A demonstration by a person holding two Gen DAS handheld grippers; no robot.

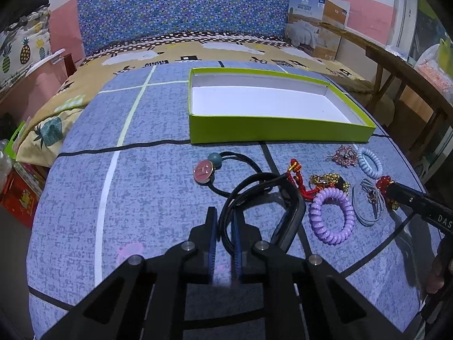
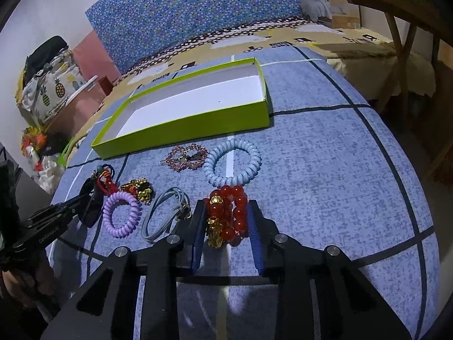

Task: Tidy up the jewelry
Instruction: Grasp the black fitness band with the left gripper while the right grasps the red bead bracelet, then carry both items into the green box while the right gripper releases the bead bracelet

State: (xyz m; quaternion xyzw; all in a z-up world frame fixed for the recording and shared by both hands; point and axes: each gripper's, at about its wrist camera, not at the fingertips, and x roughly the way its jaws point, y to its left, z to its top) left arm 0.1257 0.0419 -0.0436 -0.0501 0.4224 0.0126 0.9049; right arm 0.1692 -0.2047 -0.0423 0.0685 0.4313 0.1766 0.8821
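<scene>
An empty lime-green box (image 1: 279, 130) (image 2: 181, 130) lies on the blue bedspread. My left gripper (image 1: 225, 221) is shut on a black cord hair tie (image 1: 249, 187) that carries a pink disc (image 1: 203, 171) and a teal bead. A black band (image 1: 291, 215) lies beside it. My right gripper (image 2: 226, 215) is shut on a red bead bracelet (image 2: 229, 212) with gold charms; it shows in the left wrist view (image 1: 385, 182). A purple coil tie (image 1: 331, 215) (image 2: 121, 212), a light-blue coil tie (image 1: 369, 163) (image 2: 232, 164), a grey cord tie (image 2: 167, 212), a pink rhinestone clip (image 2: 187, 157) and a red-gold charm cord (image 1: 317, 182) lie between.
A blue floral headboard (image 1: 184, 8) stands behind the bed. A cardboard quilt box (image 1: 317, 25) sits at the back right. A wooden table (image 2: 396, 14) stands right of the bed. Pineapple-print bags (image 2: 51, 90) and clutter lie on the left.
</scene>
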